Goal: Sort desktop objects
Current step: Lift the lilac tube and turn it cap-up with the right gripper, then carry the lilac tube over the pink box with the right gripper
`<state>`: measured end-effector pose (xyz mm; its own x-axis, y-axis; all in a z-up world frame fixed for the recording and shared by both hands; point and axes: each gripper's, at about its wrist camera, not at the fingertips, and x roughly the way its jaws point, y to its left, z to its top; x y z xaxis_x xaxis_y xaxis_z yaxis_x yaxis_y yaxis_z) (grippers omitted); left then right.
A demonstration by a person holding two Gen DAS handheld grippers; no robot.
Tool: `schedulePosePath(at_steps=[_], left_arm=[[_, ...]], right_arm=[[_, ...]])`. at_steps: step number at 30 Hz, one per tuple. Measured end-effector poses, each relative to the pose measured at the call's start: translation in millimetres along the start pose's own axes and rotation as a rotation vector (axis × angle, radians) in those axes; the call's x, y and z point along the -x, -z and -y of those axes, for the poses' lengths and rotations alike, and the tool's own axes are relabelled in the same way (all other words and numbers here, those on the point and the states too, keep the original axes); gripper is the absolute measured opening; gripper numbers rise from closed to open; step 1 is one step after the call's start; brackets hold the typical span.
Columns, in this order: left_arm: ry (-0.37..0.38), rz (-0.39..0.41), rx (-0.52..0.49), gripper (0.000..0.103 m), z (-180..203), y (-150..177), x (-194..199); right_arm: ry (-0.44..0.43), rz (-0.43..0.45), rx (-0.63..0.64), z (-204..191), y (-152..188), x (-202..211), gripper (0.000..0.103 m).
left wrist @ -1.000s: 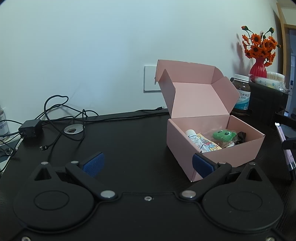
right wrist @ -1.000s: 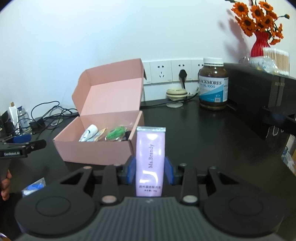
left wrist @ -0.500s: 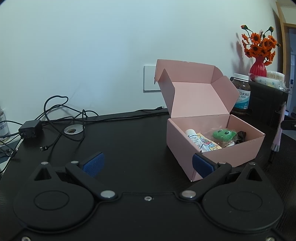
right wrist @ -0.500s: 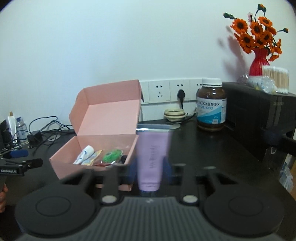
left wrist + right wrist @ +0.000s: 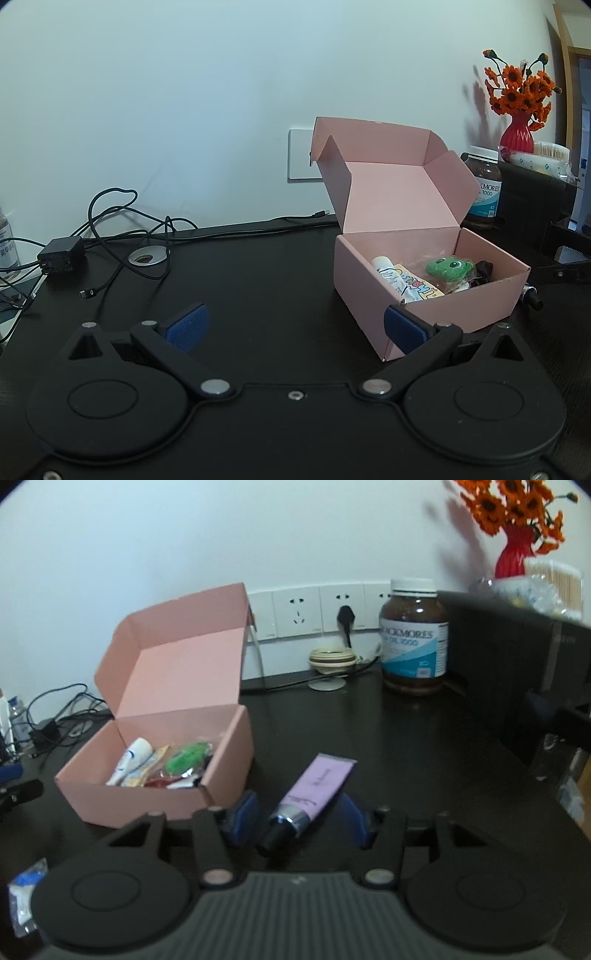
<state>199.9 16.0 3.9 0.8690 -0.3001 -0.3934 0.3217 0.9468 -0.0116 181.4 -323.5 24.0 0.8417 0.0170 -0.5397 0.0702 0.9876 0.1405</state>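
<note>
The right gripper (image 5: 299, 818) stands with its blue pads apart, and the lilac tube (image 5: 317, 792) lies between them, slanted, black cap nearest the camera and flat crimped end pointing away to the right. Neither pad clearly presses it; the tube appears to rest on the dark worktop (image 5: 424, 760) just right of the pink box (image 5: 162, 771). The left gripper (image 5: 293, 326) is spread wide and holds nothing, its right pad in front of the box's near corner, whether touching cannot be told.

The box stands open, lid tilted back, holding a white tube (image 5: 389, 277), a printed sachet (image 5: 419, 284) and a green plush toy (image 5: 448, 267). Beyond it, by the wall sockets (image 5: 314, 609), sit a brown supplement jar (image 5: 413, 638) and a red vase of orange flowers (image 5: 517, 107). Black cables (image 5: 122, 221) trail at the far left.
</note>
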Motion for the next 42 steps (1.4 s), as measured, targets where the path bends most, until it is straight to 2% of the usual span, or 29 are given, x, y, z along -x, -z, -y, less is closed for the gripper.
schedulePosePath(at_steps=[4,9,10,13,14,21,28,33,36,42], left_arm=[[-0.001,0.001,0.002,0.103,0,0,0],[-0.001,0.001,0.0,0.103,-1,0,0],[-0.001,0.0,-0.002,0.103,0,0,0],[-0.001,-0.002,-0.011,0.103,1,0,0],[-0.001,-0.002,-0.013,0.103,2,0,0],[-0.002,-0.005,-0.003,0.103,0,0,-1],[-0.006,-0.006,-0.001,0.103,0,0,0],[-0.006,-0.003,-0.006,0.103,1,0,0],[-0.005,-0.003,-0.005,0.103,1,0,0],[-0.002,-0.007,-0.01,0.103,2,0,0]], right_arm=[[-0.004,-0.051,-0.001,-4,-3,-20,0.053],[0.056,-0.097,0.013,-4,-2,-40,0.051],[0.056,-0.089,0.016,-4,-1,-38,0.049],[0.055,-0.065,0.026,-2,2,-35,0.03],[0.055,-0.058,0.029,-1,2,-33,0.029],[0.056,0.007,0.043,3,4,-19,0.028],[0.061,0.097,0.049,6,-13,8,0.028],[0.064,0.144,0.099,-2,-23,23,0.028],[0.046,0.142,0.127,-8,-25,29,0.027],[0.009,0.077,0.182,-17,-21,26,0.027]])
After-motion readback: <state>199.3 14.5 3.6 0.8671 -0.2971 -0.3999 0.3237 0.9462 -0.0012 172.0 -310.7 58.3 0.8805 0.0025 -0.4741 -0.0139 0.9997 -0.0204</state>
